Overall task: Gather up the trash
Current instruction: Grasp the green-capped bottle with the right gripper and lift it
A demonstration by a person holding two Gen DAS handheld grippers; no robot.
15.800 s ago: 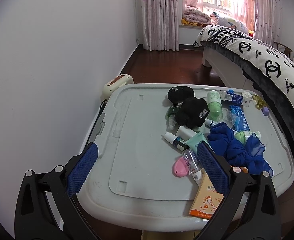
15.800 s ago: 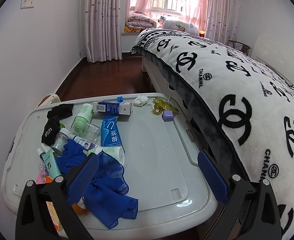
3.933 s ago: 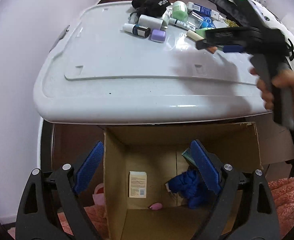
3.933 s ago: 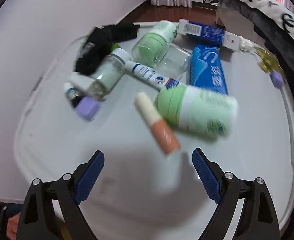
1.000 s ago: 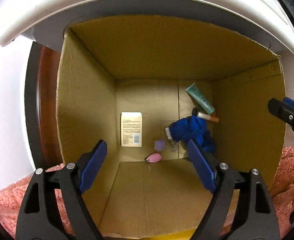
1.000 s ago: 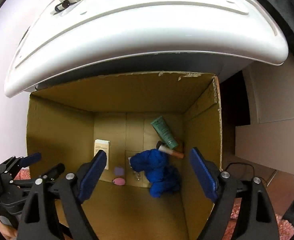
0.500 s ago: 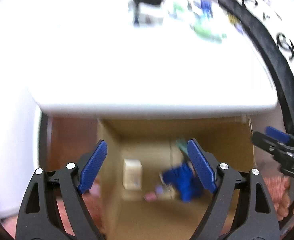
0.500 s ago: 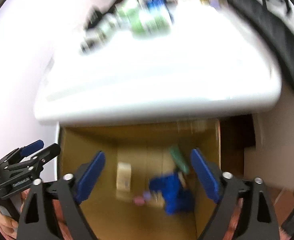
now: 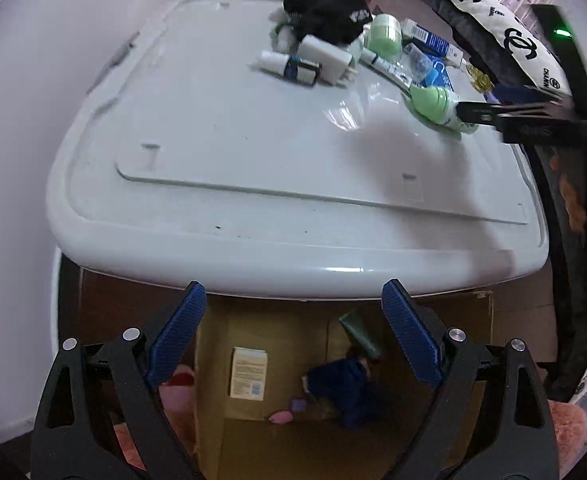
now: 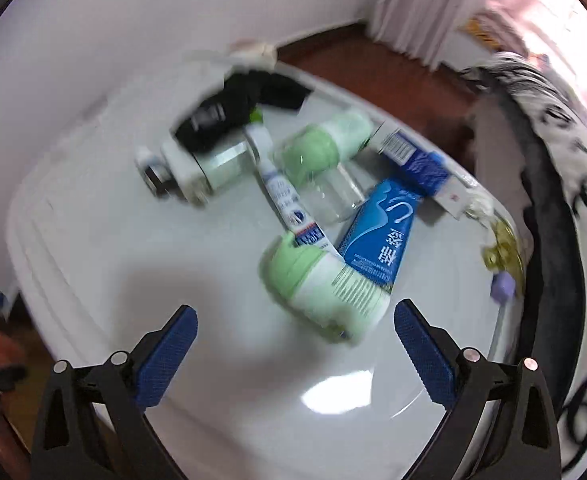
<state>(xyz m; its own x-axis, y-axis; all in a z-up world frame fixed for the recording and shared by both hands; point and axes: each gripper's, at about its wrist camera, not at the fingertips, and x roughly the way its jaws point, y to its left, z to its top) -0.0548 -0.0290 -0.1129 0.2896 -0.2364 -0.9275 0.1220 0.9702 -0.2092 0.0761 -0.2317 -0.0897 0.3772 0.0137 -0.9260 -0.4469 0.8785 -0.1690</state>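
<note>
White plastic lid [image 9: 221,152] fills the upper two-thirds of the left wrist view; same lid [image 10: 141,280] spans the centre of the right wrist view, which is motion-blurred.

Cardboard box [image 9: 469,320] sits below the lid's near edge, bottom centre of the left view. Inside it: blue cloth [image 9: 345,388], cream carton [image 9: 248,373], dark green tube [image 9: 359,332], small pink item [image 9: 280,417].

Trash on the lid, upper centre to upper right of the left view: black cloth [image 9: 327,20], green-capped tube [image 9: 437,107], blue toothpaste tube [image 10: 381,240], green-lidded jar [image 10: 325,148], thin white tube [image 10: 281,192], blue box [image 10: 417,164].

Left gripper [image 9: 293,344]: jaws wide apart, nothing between the blue pads, bottom centre, over the box opening.

Right gripper [image 10: 295,354]: jaws wide apart, empty, bottom centre of its view, just short of the green-capped tube [image 10: 321,284]. In the left view it enters from the right edge [image 9: 533,114].
</note>
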